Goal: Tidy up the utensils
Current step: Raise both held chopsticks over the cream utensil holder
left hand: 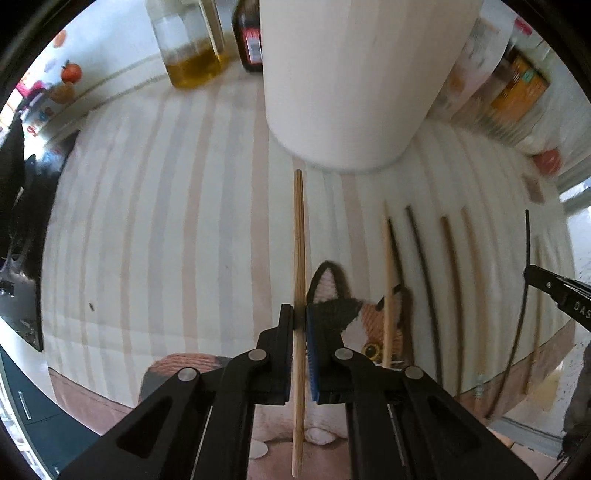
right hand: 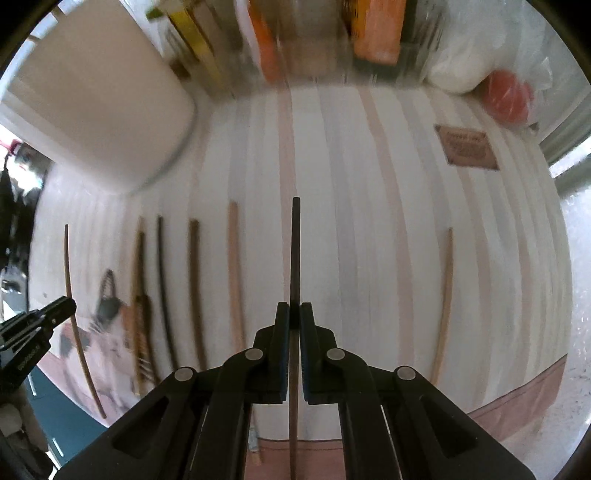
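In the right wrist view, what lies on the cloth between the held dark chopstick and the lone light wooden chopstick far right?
Nothing: only bare striped cloth separates dark chopstick from light chopstick.

Light bamboo chopstick (left hand: 300, 258) and dark chopstick (right hand: 295, 258), both clamped lengthwise.

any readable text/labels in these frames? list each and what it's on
"DAS": partial white lettering on the right gripper body, cut off at the frame edge.
White lettering on the left gripper body: too blurred to read.
Brown tag on the tablecloth: print blurred, unreadable.
Dark bottle with red label: too small to read.
Boxes at the back: blurred, unreadable.
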`<state>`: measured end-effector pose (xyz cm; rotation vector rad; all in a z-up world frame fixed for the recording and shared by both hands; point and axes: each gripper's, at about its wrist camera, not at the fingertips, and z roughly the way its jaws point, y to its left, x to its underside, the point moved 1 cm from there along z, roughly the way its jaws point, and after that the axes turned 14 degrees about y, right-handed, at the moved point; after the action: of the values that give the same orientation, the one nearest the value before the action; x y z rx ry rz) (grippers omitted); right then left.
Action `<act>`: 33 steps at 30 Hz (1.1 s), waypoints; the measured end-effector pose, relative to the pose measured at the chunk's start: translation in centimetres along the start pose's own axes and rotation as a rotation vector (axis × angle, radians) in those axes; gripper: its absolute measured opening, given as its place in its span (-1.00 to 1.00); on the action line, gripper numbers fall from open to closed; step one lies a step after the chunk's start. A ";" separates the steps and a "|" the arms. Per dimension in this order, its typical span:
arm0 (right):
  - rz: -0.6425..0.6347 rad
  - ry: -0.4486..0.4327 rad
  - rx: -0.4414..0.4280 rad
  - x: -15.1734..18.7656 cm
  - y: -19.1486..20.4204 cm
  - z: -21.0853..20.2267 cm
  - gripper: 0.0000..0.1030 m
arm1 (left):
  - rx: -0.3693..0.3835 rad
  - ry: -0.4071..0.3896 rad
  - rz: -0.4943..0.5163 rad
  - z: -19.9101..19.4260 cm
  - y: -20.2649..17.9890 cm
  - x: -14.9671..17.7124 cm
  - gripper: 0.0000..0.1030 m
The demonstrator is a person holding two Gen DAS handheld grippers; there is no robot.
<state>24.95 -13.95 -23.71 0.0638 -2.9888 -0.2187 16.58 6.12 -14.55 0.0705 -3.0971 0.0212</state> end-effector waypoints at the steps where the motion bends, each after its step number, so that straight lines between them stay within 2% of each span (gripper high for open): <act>1: -0.001 -0.012 -0.008 0.0 -0.1 -0.6 -0.90 | 0.007 -0.020 0.001 -1.0 0.0 0.1 -0.91; 11: -0.038 -0.190 -0.092 1.0 1.7 -8.8 -0.91 | 0.085 -0.209 -0.007 -9.2 1.6 1.7 -0.92; 23: -0.096 -0.419 -0.189 -1.3 5.9 -19.1 -0.92 | 0.147 -0.432 -0.007 -17.9 3.1 -0.4 -0.92; 33: -0.165 -0.578 -0.224 -2.5 9.7 -27.1 -0.92 | 0.176 -0.570 0.040 -24.0 3.1 -3.6 -0.92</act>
<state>31.10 -8.06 3.90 0.2642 -3.5014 -0.6987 21.04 9.77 9.20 0.0214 -3.6564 0.3312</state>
